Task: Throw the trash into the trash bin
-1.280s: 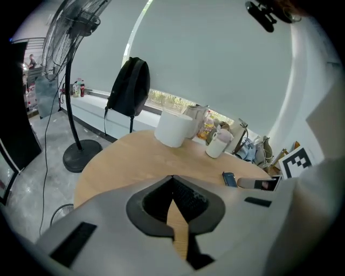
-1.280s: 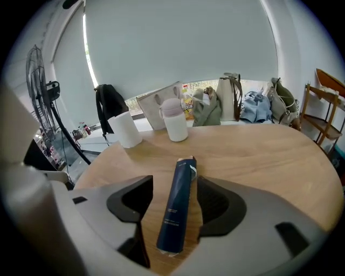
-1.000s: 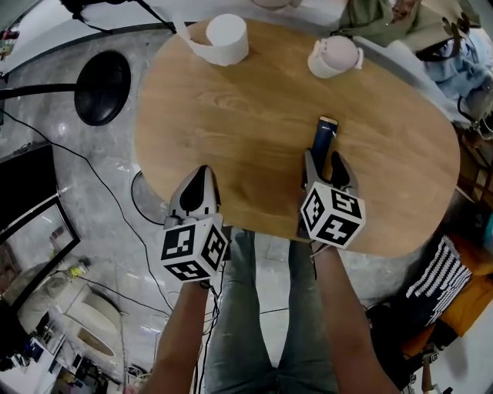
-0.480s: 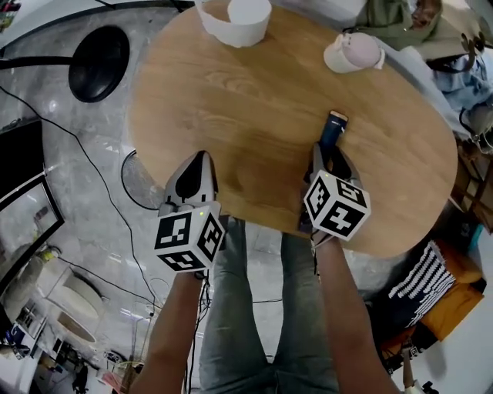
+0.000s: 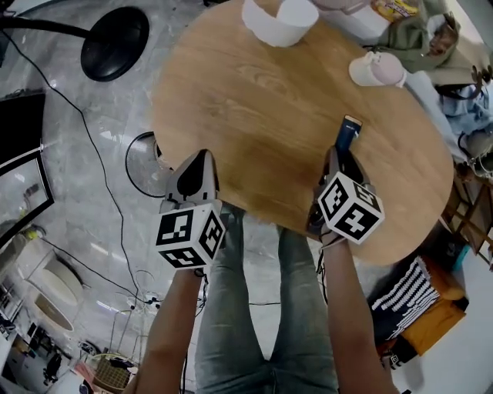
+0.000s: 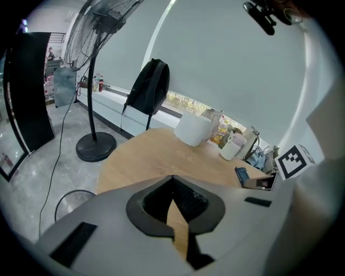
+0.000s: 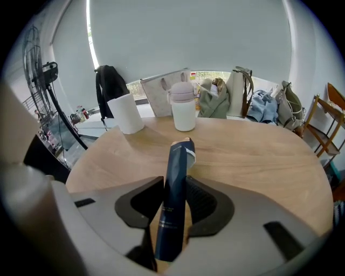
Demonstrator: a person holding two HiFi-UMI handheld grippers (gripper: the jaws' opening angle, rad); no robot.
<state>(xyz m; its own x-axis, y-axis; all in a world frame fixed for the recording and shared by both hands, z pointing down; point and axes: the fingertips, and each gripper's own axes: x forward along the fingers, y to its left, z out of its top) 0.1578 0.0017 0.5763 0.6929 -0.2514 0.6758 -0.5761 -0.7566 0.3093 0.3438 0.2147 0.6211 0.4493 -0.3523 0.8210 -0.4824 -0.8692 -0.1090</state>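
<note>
A dark blue flattened carton (image 5: 348, 131) lies on the round wooden table (image 5: 254, 100) near its right front edge. My right gripper (image 5: 339, 155) has just been closing, with the carton (image 7: 181, 153) between its jaws. Both pads (image 7: 195, 195) now press on the carton's sides. My left gripper (image 5: 202, 156) is over the table's front left edge. It is shut with its tips (image 6: 172, 177) touching and nothing between them. A round wire-rimmed thing (image 5: 142, 165) stands on the floor left of the table; whether it is a bin I cannot tell.
A white paper roll (image 5: 281, 19) and a pale lidded cup (image 5: 377, 69) stand at the table's far side. Bags and clothes (image 7: 237, 94) lie behind them. A black fan base (image 5: 115, 42) and cables are on the floor at left. A person's legs (image 5: 254, 308) are below.
The right jaws have narrowed onto the blue carton. The left gripper has shifted slightly along the table's edge. The head view has swung, so the table sits further right.
</note>
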